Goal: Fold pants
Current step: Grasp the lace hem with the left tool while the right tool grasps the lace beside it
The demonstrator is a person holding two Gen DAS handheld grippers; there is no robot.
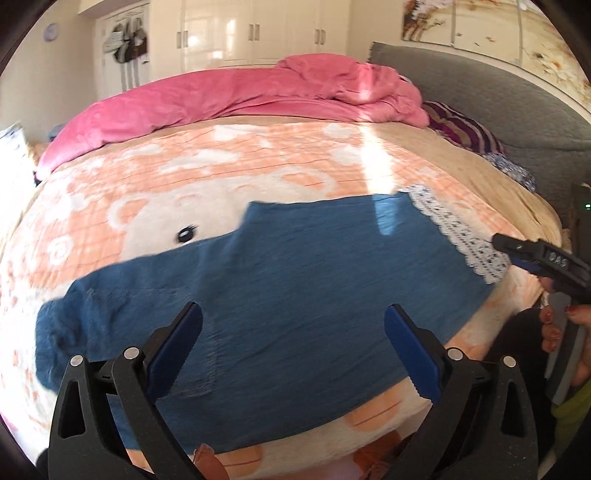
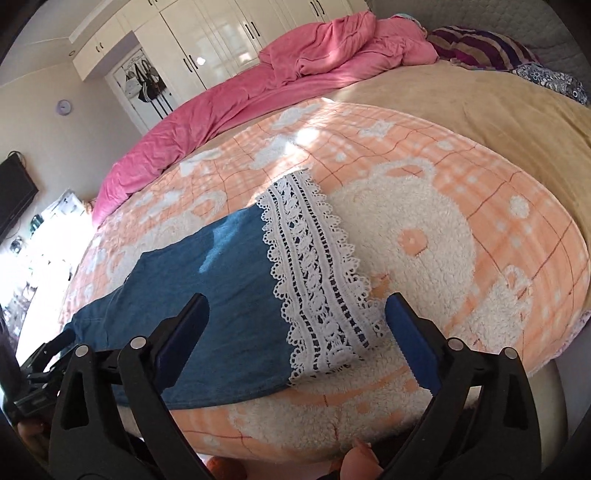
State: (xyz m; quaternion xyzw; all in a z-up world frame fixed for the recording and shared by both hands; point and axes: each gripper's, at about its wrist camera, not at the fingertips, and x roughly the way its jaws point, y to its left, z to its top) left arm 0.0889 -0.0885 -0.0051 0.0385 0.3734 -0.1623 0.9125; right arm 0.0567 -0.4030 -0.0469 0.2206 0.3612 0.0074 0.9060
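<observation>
Near the front edge of the bed, the pants (image 1: 280, 295) lay flat on the orange bear blanket (image 2: 480, 206), spread lengthwise along that edge, with the lace cuff (image 2: 317, 273) toward the headboard side and the bunched waist end toward the opposite side. Only 1 leg outline and 1 cuff showed, so the 2 legs seemed already stacked one on the other, though the pictures could not settle that. I judged the first lengthwise fold done and the shortening folds, cuff end toward waist, not yet made.

Both tongs were wide and held nothing. The left gripper (image 1: 293, 343) hovered over the middle of the blue cloth, clear of it as far as could be told. The right gripper (image 2: 297, 332) hung over the near end of the lace cuff, just above or beside the hem.

Farther back, a pink quilt (image 1: 236, 96) was heaped along the far edge of the bed, with a striped pillow (image 2: 484, 48) at the headboard corner and white wardrobes (image 1: 251, 29) behind.
</observation>
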